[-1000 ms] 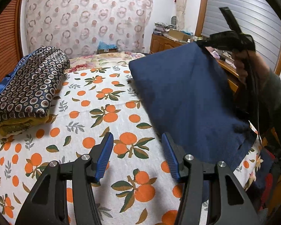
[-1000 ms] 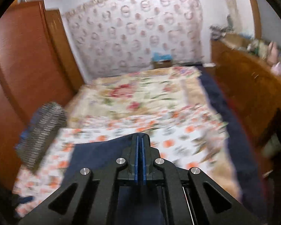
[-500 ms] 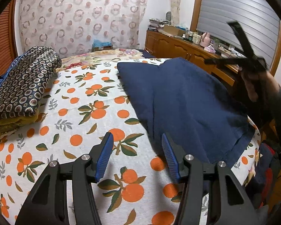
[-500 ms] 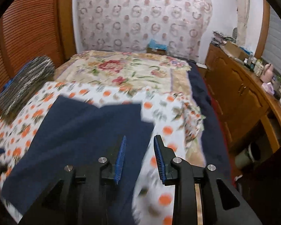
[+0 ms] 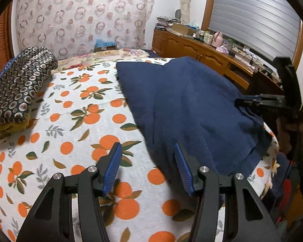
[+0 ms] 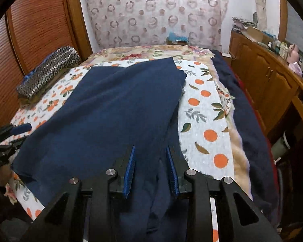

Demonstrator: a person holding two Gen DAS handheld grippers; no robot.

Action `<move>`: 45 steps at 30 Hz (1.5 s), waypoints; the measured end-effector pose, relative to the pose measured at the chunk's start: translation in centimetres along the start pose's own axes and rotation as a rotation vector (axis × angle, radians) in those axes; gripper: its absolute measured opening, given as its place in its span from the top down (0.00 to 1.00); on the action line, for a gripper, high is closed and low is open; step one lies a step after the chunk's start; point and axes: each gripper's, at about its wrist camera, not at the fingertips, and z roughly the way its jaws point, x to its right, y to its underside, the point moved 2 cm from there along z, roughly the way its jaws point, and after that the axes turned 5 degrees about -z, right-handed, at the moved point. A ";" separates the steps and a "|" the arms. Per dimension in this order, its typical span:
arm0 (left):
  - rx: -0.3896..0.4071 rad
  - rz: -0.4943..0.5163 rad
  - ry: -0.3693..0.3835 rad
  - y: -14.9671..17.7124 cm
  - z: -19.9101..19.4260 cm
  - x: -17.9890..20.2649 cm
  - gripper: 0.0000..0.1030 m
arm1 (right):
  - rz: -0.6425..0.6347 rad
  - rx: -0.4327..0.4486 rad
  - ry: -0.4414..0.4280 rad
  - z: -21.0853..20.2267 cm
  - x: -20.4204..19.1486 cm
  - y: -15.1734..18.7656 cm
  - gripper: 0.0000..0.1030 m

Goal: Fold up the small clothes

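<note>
Navy fabric, a small garment point(image 5: 192, 109) laid flat, covers the right half of the orange-print bedsheet point(image 5: 74, 133) in my left wrist view. My left gripper point(image 5: 146, 168) hovers above the sheet at the garment's near left edge, its blue-padded jaws spread with nothing between them; the right pad sits over the cloth's border, the left over bare sheet. At the far left a folded stack of ring-patterned dark cloth point(image 5: 20, 86) rests on a yellowish layer, well apart from the garment. My right gripper point(image 5: 242, 100) reaches in from the right rim, its tip at the garment's right edge, with the hand holding it point(image 5: 290, 127) behind. A wooden sideboard point(image 5: 196, 50) cluttered with small items runs under the shuttered window.

From my right wrist, the same garment point(image 6: 115, 109) spreads across the sheet point(image 6: 204, 121) from the near edge toward the floral bedcover point(image 6: 151, 52) beyond. My right gripper point(image 6: 150, 169) has just been opening: its jaws stand partly spread over a rumpled near fold of the garment, the cloth lying below and between the pads without being pinched. My left gripper point(image 6: 18, 130) shows at the left rim, beside the garment's other edge. The patterned stack point(image 6: 48, 72) lies before the slatted wooden door point(image 6: 36, 26).
</note>
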 end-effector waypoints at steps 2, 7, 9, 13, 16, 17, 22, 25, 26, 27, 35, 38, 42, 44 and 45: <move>0.003 0.005 -0.008 0.0 0.0 0.1 0.47 | -0.011 0.018 0.009 0.1 -0.5 0.0 0.82; 0.012 0.009 -0.009 0.0 -0.3 0.3 0.47 | -0.050 0.111 0.052 -2.2 -0.9 0.3 0.95; 0.017 0.008 -0.005 0.0 -0.6 0.3 0.47 | -0.052 0.160 0.086 -3.7 -0.7 0.5 0.95; 0.015 0.000 0.017 0.1 -0.7 0.6 0.47 | -0.012 0.162 0.081 -4.8 0.5 0.9 0.95; 0.013 0.011 0.018 0.2 -0.6 1.1 0.47 | -0.018 0.124 0.116 -4.0 0.9 1.3 0.95; 0.014 0.012 0.018 0.2 -0.7 1.2 0.47 | -0.014 0.123 0.126 -4.0 1.1 1.5 0.95; 0.023 0.019 0.030 0.2 -1.3 1.6 0.47 | 0.031 0.123 0.128 -4.2 1.4 1.6 0.85; 0.024 0.026 0.029 0.2 -1.5 1.9 0.47 | 0.063 0.131 0.104 -4.7 1.7 1.8 0.75; 0.025 0.025 0.030 0.2 -1.5 1.9 0.47 | 0.070 0.133 0.089 -5.0 1.7 2.0 0.70; 0.025 0.022 0.031 0.2 -1.6 1.9 0.47 | 0.072 0.130 0.078 -5.1 1.6 2.2 0.68; 0.009 0.034 0.041 0.4 -1.6 2.2 0.47 | 0.030 0.109 0.003 -5.5 1.0 3.6 0.55; -0.028 0.035 0.038 1.0 -0.7 2.1 0.47 | 0.005 0.059 0.037 -4.5 0.8 4.0 0.55; -0.057 0.022 0.048 1.7 -0.3 1.8 0.47 | 0.008 -0.013 0.043 -3.3 0.9 4.9 0.55; -0.082 0.016 0.067 2.2 0.0 1.7 0.47 | 0.020 -0.021 0.037 -3.2 1.0 5.0 0.55; -0.092 0.012 0.073 2.4 0.1 1.7 0.47 | 0.030 -0.020 0.032 -3.4 1.1 5.0 0.55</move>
